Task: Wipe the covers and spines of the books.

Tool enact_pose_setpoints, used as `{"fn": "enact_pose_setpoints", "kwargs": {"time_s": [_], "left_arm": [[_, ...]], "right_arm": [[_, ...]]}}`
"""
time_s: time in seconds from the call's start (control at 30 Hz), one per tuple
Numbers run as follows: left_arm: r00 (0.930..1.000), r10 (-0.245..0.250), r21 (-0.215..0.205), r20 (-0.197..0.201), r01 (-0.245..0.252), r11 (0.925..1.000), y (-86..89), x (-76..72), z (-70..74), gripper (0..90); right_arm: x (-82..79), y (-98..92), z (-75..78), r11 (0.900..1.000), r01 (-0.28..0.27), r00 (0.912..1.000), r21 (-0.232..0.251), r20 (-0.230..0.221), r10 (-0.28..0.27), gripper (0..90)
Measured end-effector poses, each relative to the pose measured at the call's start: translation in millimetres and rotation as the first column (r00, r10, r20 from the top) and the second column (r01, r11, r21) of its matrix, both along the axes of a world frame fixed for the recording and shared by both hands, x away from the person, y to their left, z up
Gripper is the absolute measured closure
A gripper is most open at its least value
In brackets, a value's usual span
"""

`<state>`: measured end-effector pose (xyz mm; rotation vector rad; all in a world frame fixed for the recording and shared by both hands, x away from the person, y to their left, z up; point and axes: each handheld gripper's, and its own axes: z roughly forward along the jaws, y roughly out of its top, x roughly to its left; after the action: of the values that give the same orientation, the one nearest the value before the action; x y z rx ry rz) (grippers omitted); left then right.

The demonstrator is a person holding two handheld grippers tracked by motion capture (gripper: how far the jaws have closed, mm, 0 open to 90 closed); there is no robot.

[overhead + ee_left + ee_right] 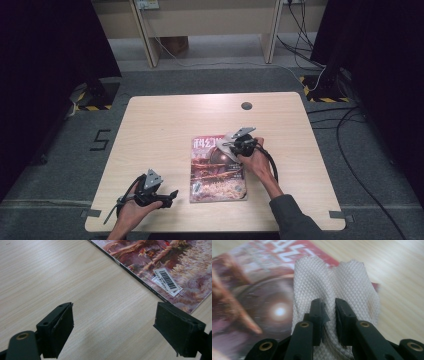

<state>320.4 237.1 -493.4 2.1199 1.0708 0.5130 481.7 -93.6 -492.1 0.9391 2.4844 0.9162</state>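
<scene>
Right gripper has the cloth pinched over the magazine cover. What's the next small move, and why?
Probably drag the right gripper toward the magazine's near edge, keeping the cloth flat on it. Its jaws are shut on the white, diamond-textured cloth, which lies on the upper part of the glossy red-and-brown magazine, so most of the cover looks unwiped. The left gripper sits open beside the spine.

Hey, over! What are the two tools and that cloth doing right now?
Right tool shut on white cloth, over magazine. Left tool open, holding nothing, on bare table near magazine's corner. Nothing in the way.
</scene>
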Motion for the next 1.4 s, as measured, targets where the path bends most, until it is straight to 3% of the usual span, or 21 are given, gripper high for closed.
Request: {"fn": "enact_pose_setpoints", "kwargs": {"time_s": [0.2,0.43,0.63,0.67,0.73,0.9,1.03,1.17,1.4], "left_arm": [[1.0,0.001,0.0,0.001,-0.001,1.0,0.3,-0.3,0.2,14.9],[1.0,-0.002,0.003,0.001,0.002,1.0,0.2,-0.3,0.3,14.9],[1.0,0.0,0.001,0.002,0.0,1.0,0.4,-0.5,0.5,14.9],[1.0,0.0,0.001,0.002,0.0,1.0,0.3,-0.5,0.6,14.9],[1.0,0.0,0.001,0.002,0.0,1.0,0.3,-0.7,0.5,14.9],[1.0,0.002,0.001,0.003,-0.002,1.0,0.7,-0.8,0.5,14.9],[1.0,0.0,0.002,0.002,0.0,1.0,0.2,-0.8,0.4,14.9],[1.0,0.002,0.001,0.001,-0.002,1.0,0.5,-0.5,0.2,14.9],[1.0,-0.001,0.003,0.002,0.001,1.0,0.3,-0.7,0.5,14.9]], "right_arm": [[-17.2,26.2,-0.8,0.994,-0.107,0.9941,0.008,-0.02,0.107,76.6],[-29.7,42.0,-3.4,0.986,-0.163,0.9849,0.048,-0.053,0.165,76.6],[-43.2,55.6,-4.1,0.968,-0.246,0.9666,0.057,-0.058,0.25,76.6],[-44.3,56.7,-3.7,0.967,-0.251,0.9665,0.039,-0.045,0.253,76.6],[-43.5,56.4,-3.2,0.968,-0.248,0.9678,0.026,-0.039,0.249,76.7],[-30.4,38.8,-4.0,0.989,-0.144,0.9893,0.023,-0.021,0.145,77.0],[-16.9,16.6,-4.1,0.998,-0.052,0.9987,0.019,-0.004,0.052,77.1],[-10.0,-2.5,-2.8,0.999,0.02,0.9998,0.031,0.002,-0.021,77.9],[-14.4,-19.6,15.0,0.995,0.03,0.9985,0.09,0.044,-0.034,81.5]]}}
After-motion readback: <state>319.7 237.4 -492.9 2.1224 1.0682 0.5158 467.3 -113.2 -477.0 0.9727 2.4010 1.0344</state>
